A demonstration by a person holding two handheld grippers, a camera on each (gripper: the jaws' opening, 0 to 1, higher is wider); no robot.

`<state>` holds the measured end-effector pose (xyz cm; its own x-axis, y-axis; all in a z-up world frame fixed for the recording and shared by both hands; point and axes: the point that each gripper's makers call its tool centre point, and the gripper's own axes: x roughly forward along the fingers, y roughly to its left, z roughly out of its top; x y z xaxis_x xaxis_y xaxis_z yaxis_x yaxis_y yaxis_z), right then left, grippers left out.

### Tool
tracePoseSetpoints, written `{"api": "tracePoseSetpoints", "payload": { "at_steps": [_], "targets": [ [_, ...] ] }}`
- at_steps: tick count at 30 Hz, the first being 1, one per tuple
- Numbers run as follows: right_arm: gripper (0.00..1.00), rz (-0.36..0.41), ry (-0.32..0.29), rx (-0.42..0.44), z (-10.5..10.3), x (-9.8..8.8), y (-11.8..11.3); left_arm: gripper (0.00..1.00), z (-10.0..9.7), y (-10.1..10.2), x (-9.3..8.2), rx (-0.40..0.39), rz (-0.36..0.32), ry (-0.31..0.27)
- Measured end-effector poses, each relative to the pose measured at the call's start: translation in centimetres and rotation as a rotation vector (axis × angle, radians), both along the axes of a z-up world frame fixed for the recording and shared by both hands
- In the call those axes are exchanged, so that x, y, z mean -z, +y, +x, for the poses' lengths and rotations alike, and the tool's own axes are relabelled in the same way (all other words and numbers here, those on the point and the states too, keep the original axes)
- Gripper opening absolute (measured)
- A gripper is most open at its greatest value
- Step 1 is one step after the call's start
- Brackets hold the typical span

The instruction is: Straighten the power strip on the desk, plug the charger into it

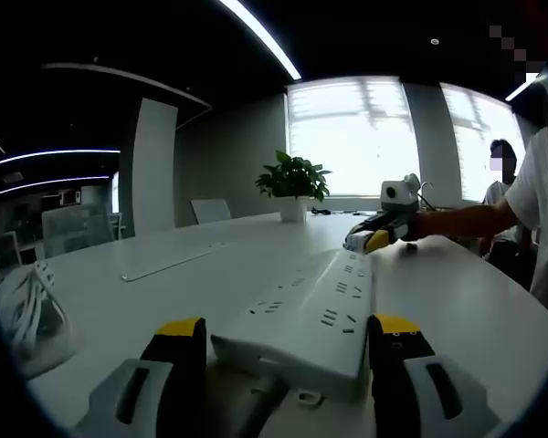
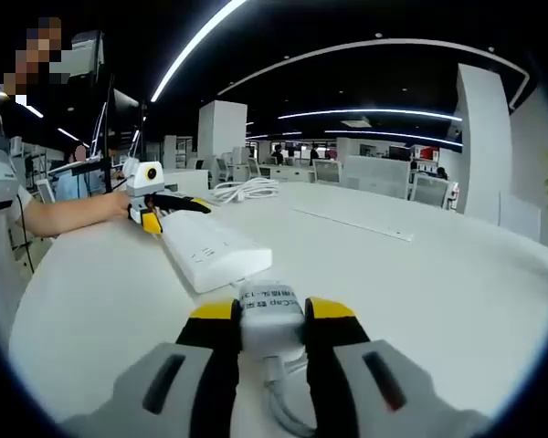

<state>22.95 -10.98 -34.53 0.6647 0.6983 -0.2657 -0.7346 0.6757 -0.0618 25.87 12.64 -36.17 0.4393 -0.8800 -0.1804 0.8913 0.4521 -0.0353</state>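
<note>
Currently the power strip [image 1: 306,315] lies flat on the white desk [image 1: 457,301], between the two grippers. Left gripper [image 1: 288,351] brackets its near end, jaws wide, no grip. Right gripper [image 2: 272,319] clamps the charger [image 2: 272,313] (label partly legible, "nCap"). Straightening looks done; next: align prongs with a socket, push in.

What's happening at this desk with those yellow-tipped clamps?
A person holds a gripper in each hand over a white desk. The left gripper straddles one end of a white power strip, jaws open. The right gripper is shut on a white charger near the strip's other end; it isn't plugged in yet.
</note>
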Motion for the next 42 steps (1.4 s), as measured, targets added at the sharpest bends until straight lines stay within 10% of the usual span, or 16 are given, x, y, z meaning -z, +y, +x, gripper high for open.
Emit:
{"api": "tracePoseSetpoints", "payload": {
  "at_steps": [22, 42],
  "targets": [
    [0.26, 0.047, 0.168, 0.009, -2.1, -4.2, 3.7, 0.74, 0.3, 0.2, -0.2, 0.002, -0.014, 0.004],
    [0.27, -0.005, 0.343, 0.013, -2.3, -3.7, 7.3, 0.7, 0.3, 0.3, -0.8, 0.001, -0.046, 0.003]
  ]
}}
